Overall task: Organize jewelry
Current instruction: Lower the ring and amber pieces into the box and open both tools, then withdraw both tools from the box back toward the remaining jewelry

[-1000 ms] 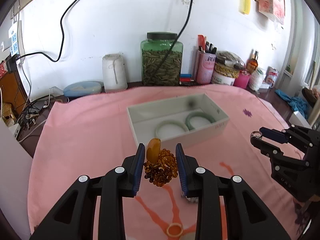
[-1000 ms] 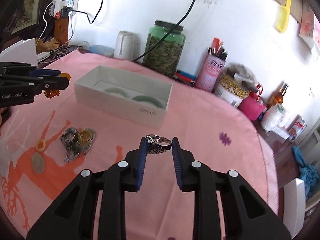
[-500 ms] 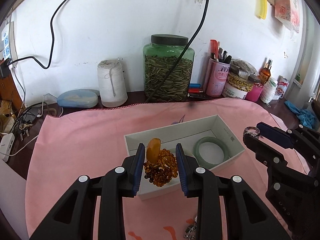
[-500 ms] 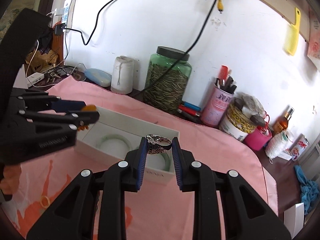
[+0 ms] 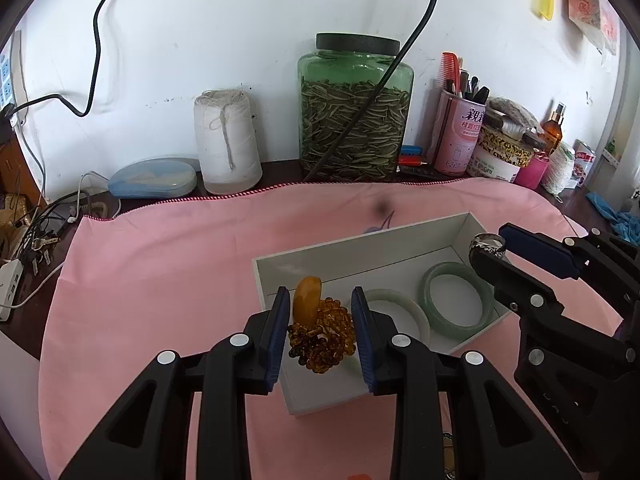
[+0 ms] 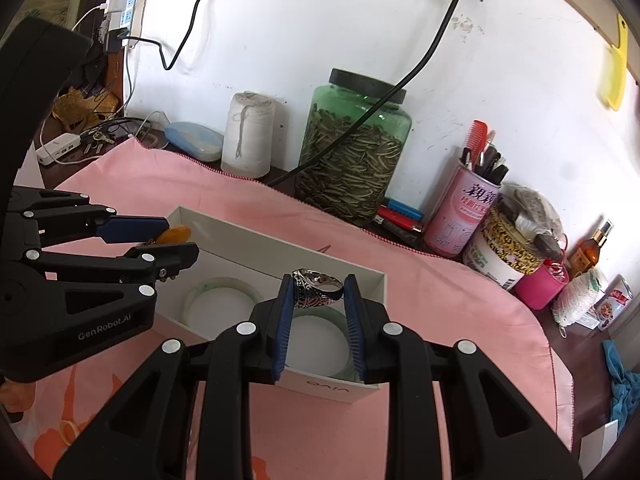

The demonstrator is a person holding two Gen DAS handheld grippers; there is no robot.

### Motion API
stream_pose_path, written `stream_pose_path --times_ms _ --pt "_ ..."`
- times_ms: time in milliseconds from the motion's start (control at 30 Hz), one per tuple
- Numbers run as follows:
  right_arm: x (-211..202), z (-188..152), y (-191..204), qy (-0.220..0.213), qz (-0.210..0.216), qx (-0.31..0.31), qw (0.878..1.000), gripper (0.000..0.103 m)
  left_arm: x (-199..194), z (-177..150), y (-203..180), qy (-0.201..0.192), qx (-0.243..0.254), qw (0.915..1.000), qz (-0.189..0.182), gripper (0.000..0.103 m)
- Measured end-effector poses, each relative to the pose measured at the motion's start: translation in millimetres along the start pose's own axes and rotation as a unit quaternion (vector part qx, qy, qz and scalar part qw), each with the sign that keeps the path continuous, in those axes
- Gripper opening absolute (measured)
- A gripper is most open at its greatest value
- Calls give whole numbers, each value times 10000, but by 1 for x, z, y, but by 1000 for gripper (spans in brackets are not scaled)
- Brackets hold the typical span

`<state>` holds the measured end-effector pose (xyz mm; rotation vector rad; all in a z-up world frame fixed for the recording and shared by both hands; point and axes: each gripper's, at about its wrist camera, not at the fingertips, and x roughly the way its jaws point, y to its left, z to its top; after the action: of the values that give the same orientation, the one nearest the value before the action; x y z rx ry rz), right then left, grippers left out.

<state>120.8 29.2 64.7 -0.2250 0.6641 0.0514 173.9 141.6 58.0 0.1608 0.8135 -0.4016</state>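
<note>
White box (image 5: 360,250) on the pink cloth (image 5: 168,264); all positions taken from it.

Amber bead bracelet (image 5: 322,344) with one large amber stone (image 5: 306,300): pinched between the blue pads of the left gripper (image 5: 321,332), held in the air above the box's left end. Jaws closed down narrow on the bead cluster, stone sticking up above the pads.

Silver ring (image 6: 316,290), dark patterned band: clamped crosswise between the pads of the right gripper (image 6: 316,312), above the box's right end. Jaws closed down to the width of the ring. From the left wrist view the same ring (image 5: 486,244) shows at the tips of the right gripper (image 5: 496,248), over the box's right wall.

Inside the box, flat on the floor: pale whitish bangle (image 5: 394,312) near the middle, green jade bangle (image 5: 456,300) toward the right end, the two side by side and close; cannot tell if they touch.

Behind the box, along the white wall: green glass jar (image 5: 354,112) with dark lid, spool of white thread (image 5: 226,140) left of it, pink pen cup (image 5: 456,136) with a red comb to the right.
</note>
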Motion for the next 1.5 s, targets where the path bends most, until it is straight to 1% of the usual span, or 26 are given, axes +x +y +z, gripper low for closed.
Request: stream_pose_path --times_ms 200,267,300,333,367,433,500,533,600,733,833,867,900,1000,1067,1133,1200,1267,1400,1500 --pt "12 -5 2 135 79 -43 9999 24 9 -4 -4 102 73 9999 37 32" --pt "16 -6 2 177 104 -38 9998 25 10 -4 -6 81 107 9999 67 34" --pt "18 -7 2 211 141 -31 9997 25 9 -4 -6 70 93 9999 57 36" --pt "19 -8 2 224 165 -33 9996 25 9 -4 -6 66 82 9999 38 40" --pt "20 -9 3 223 151 -49 9996 26 8 -4 -6 45 81 10000 25 44" --pt "20 -10 5 205 120 -109 9997 30 5 -4 -7 -10 98 9999 39 48" --pt "18 -11 7 180 98 -149 9997 33 1 -3 -8 -73 124 9999 88 49" --pt "17 -11 7 167 104 -153 9997 34 0 -3 -8 -94 121 9999 64 52" --pt "15 -11 7 137 97 -170 9997 34 -2 -4 -8 -112 113 9999 49 54" --pt "12 -12 6 84 101 -155 9998 34 -8 -5 -11 -228 197 9994 170 56" --pt "10 -12 6 65 107 -116 9999 35 -13 -7 -12 -316 239 9990 217 60" --pt "8 -12 5 48 103 -100 9999 38 -15 -7 -13 -360 262 9987 259 62" --pt "7 -13 5 35 98 -89 9999 43 -17 -8 -14 -396 291 9983 301 63" --pt "4 -14 5 -9 35 -67 10000 55 -23 -9 -17 -520 379 9969 456 71" --pt "2 -15 4 -35 14 -55 10000 56 -27 -9 -19 -576 389 9963 511 75" --pt "0 -15 4 -61 0 -29 10000 60 -30 -10 -20 -612 400 9958 557 76" --pt "-2 -15 4 -106 -45 -16 9999 68 -33 -10 -21 -664 417 9948 648 80" --pt "-4 -16 4 -140 -90 -24 9999 69 -36 -11 -22 -738 433 9930 811 86" --pt "-10 -17 3 -165 -107 15 9998 72 -41 -12 -23 -817 466 9915 896 88" --pt "-16 -18 2 -164 -124 36 9998 73 -47 -14 -25 -869 484 9904 961 91"
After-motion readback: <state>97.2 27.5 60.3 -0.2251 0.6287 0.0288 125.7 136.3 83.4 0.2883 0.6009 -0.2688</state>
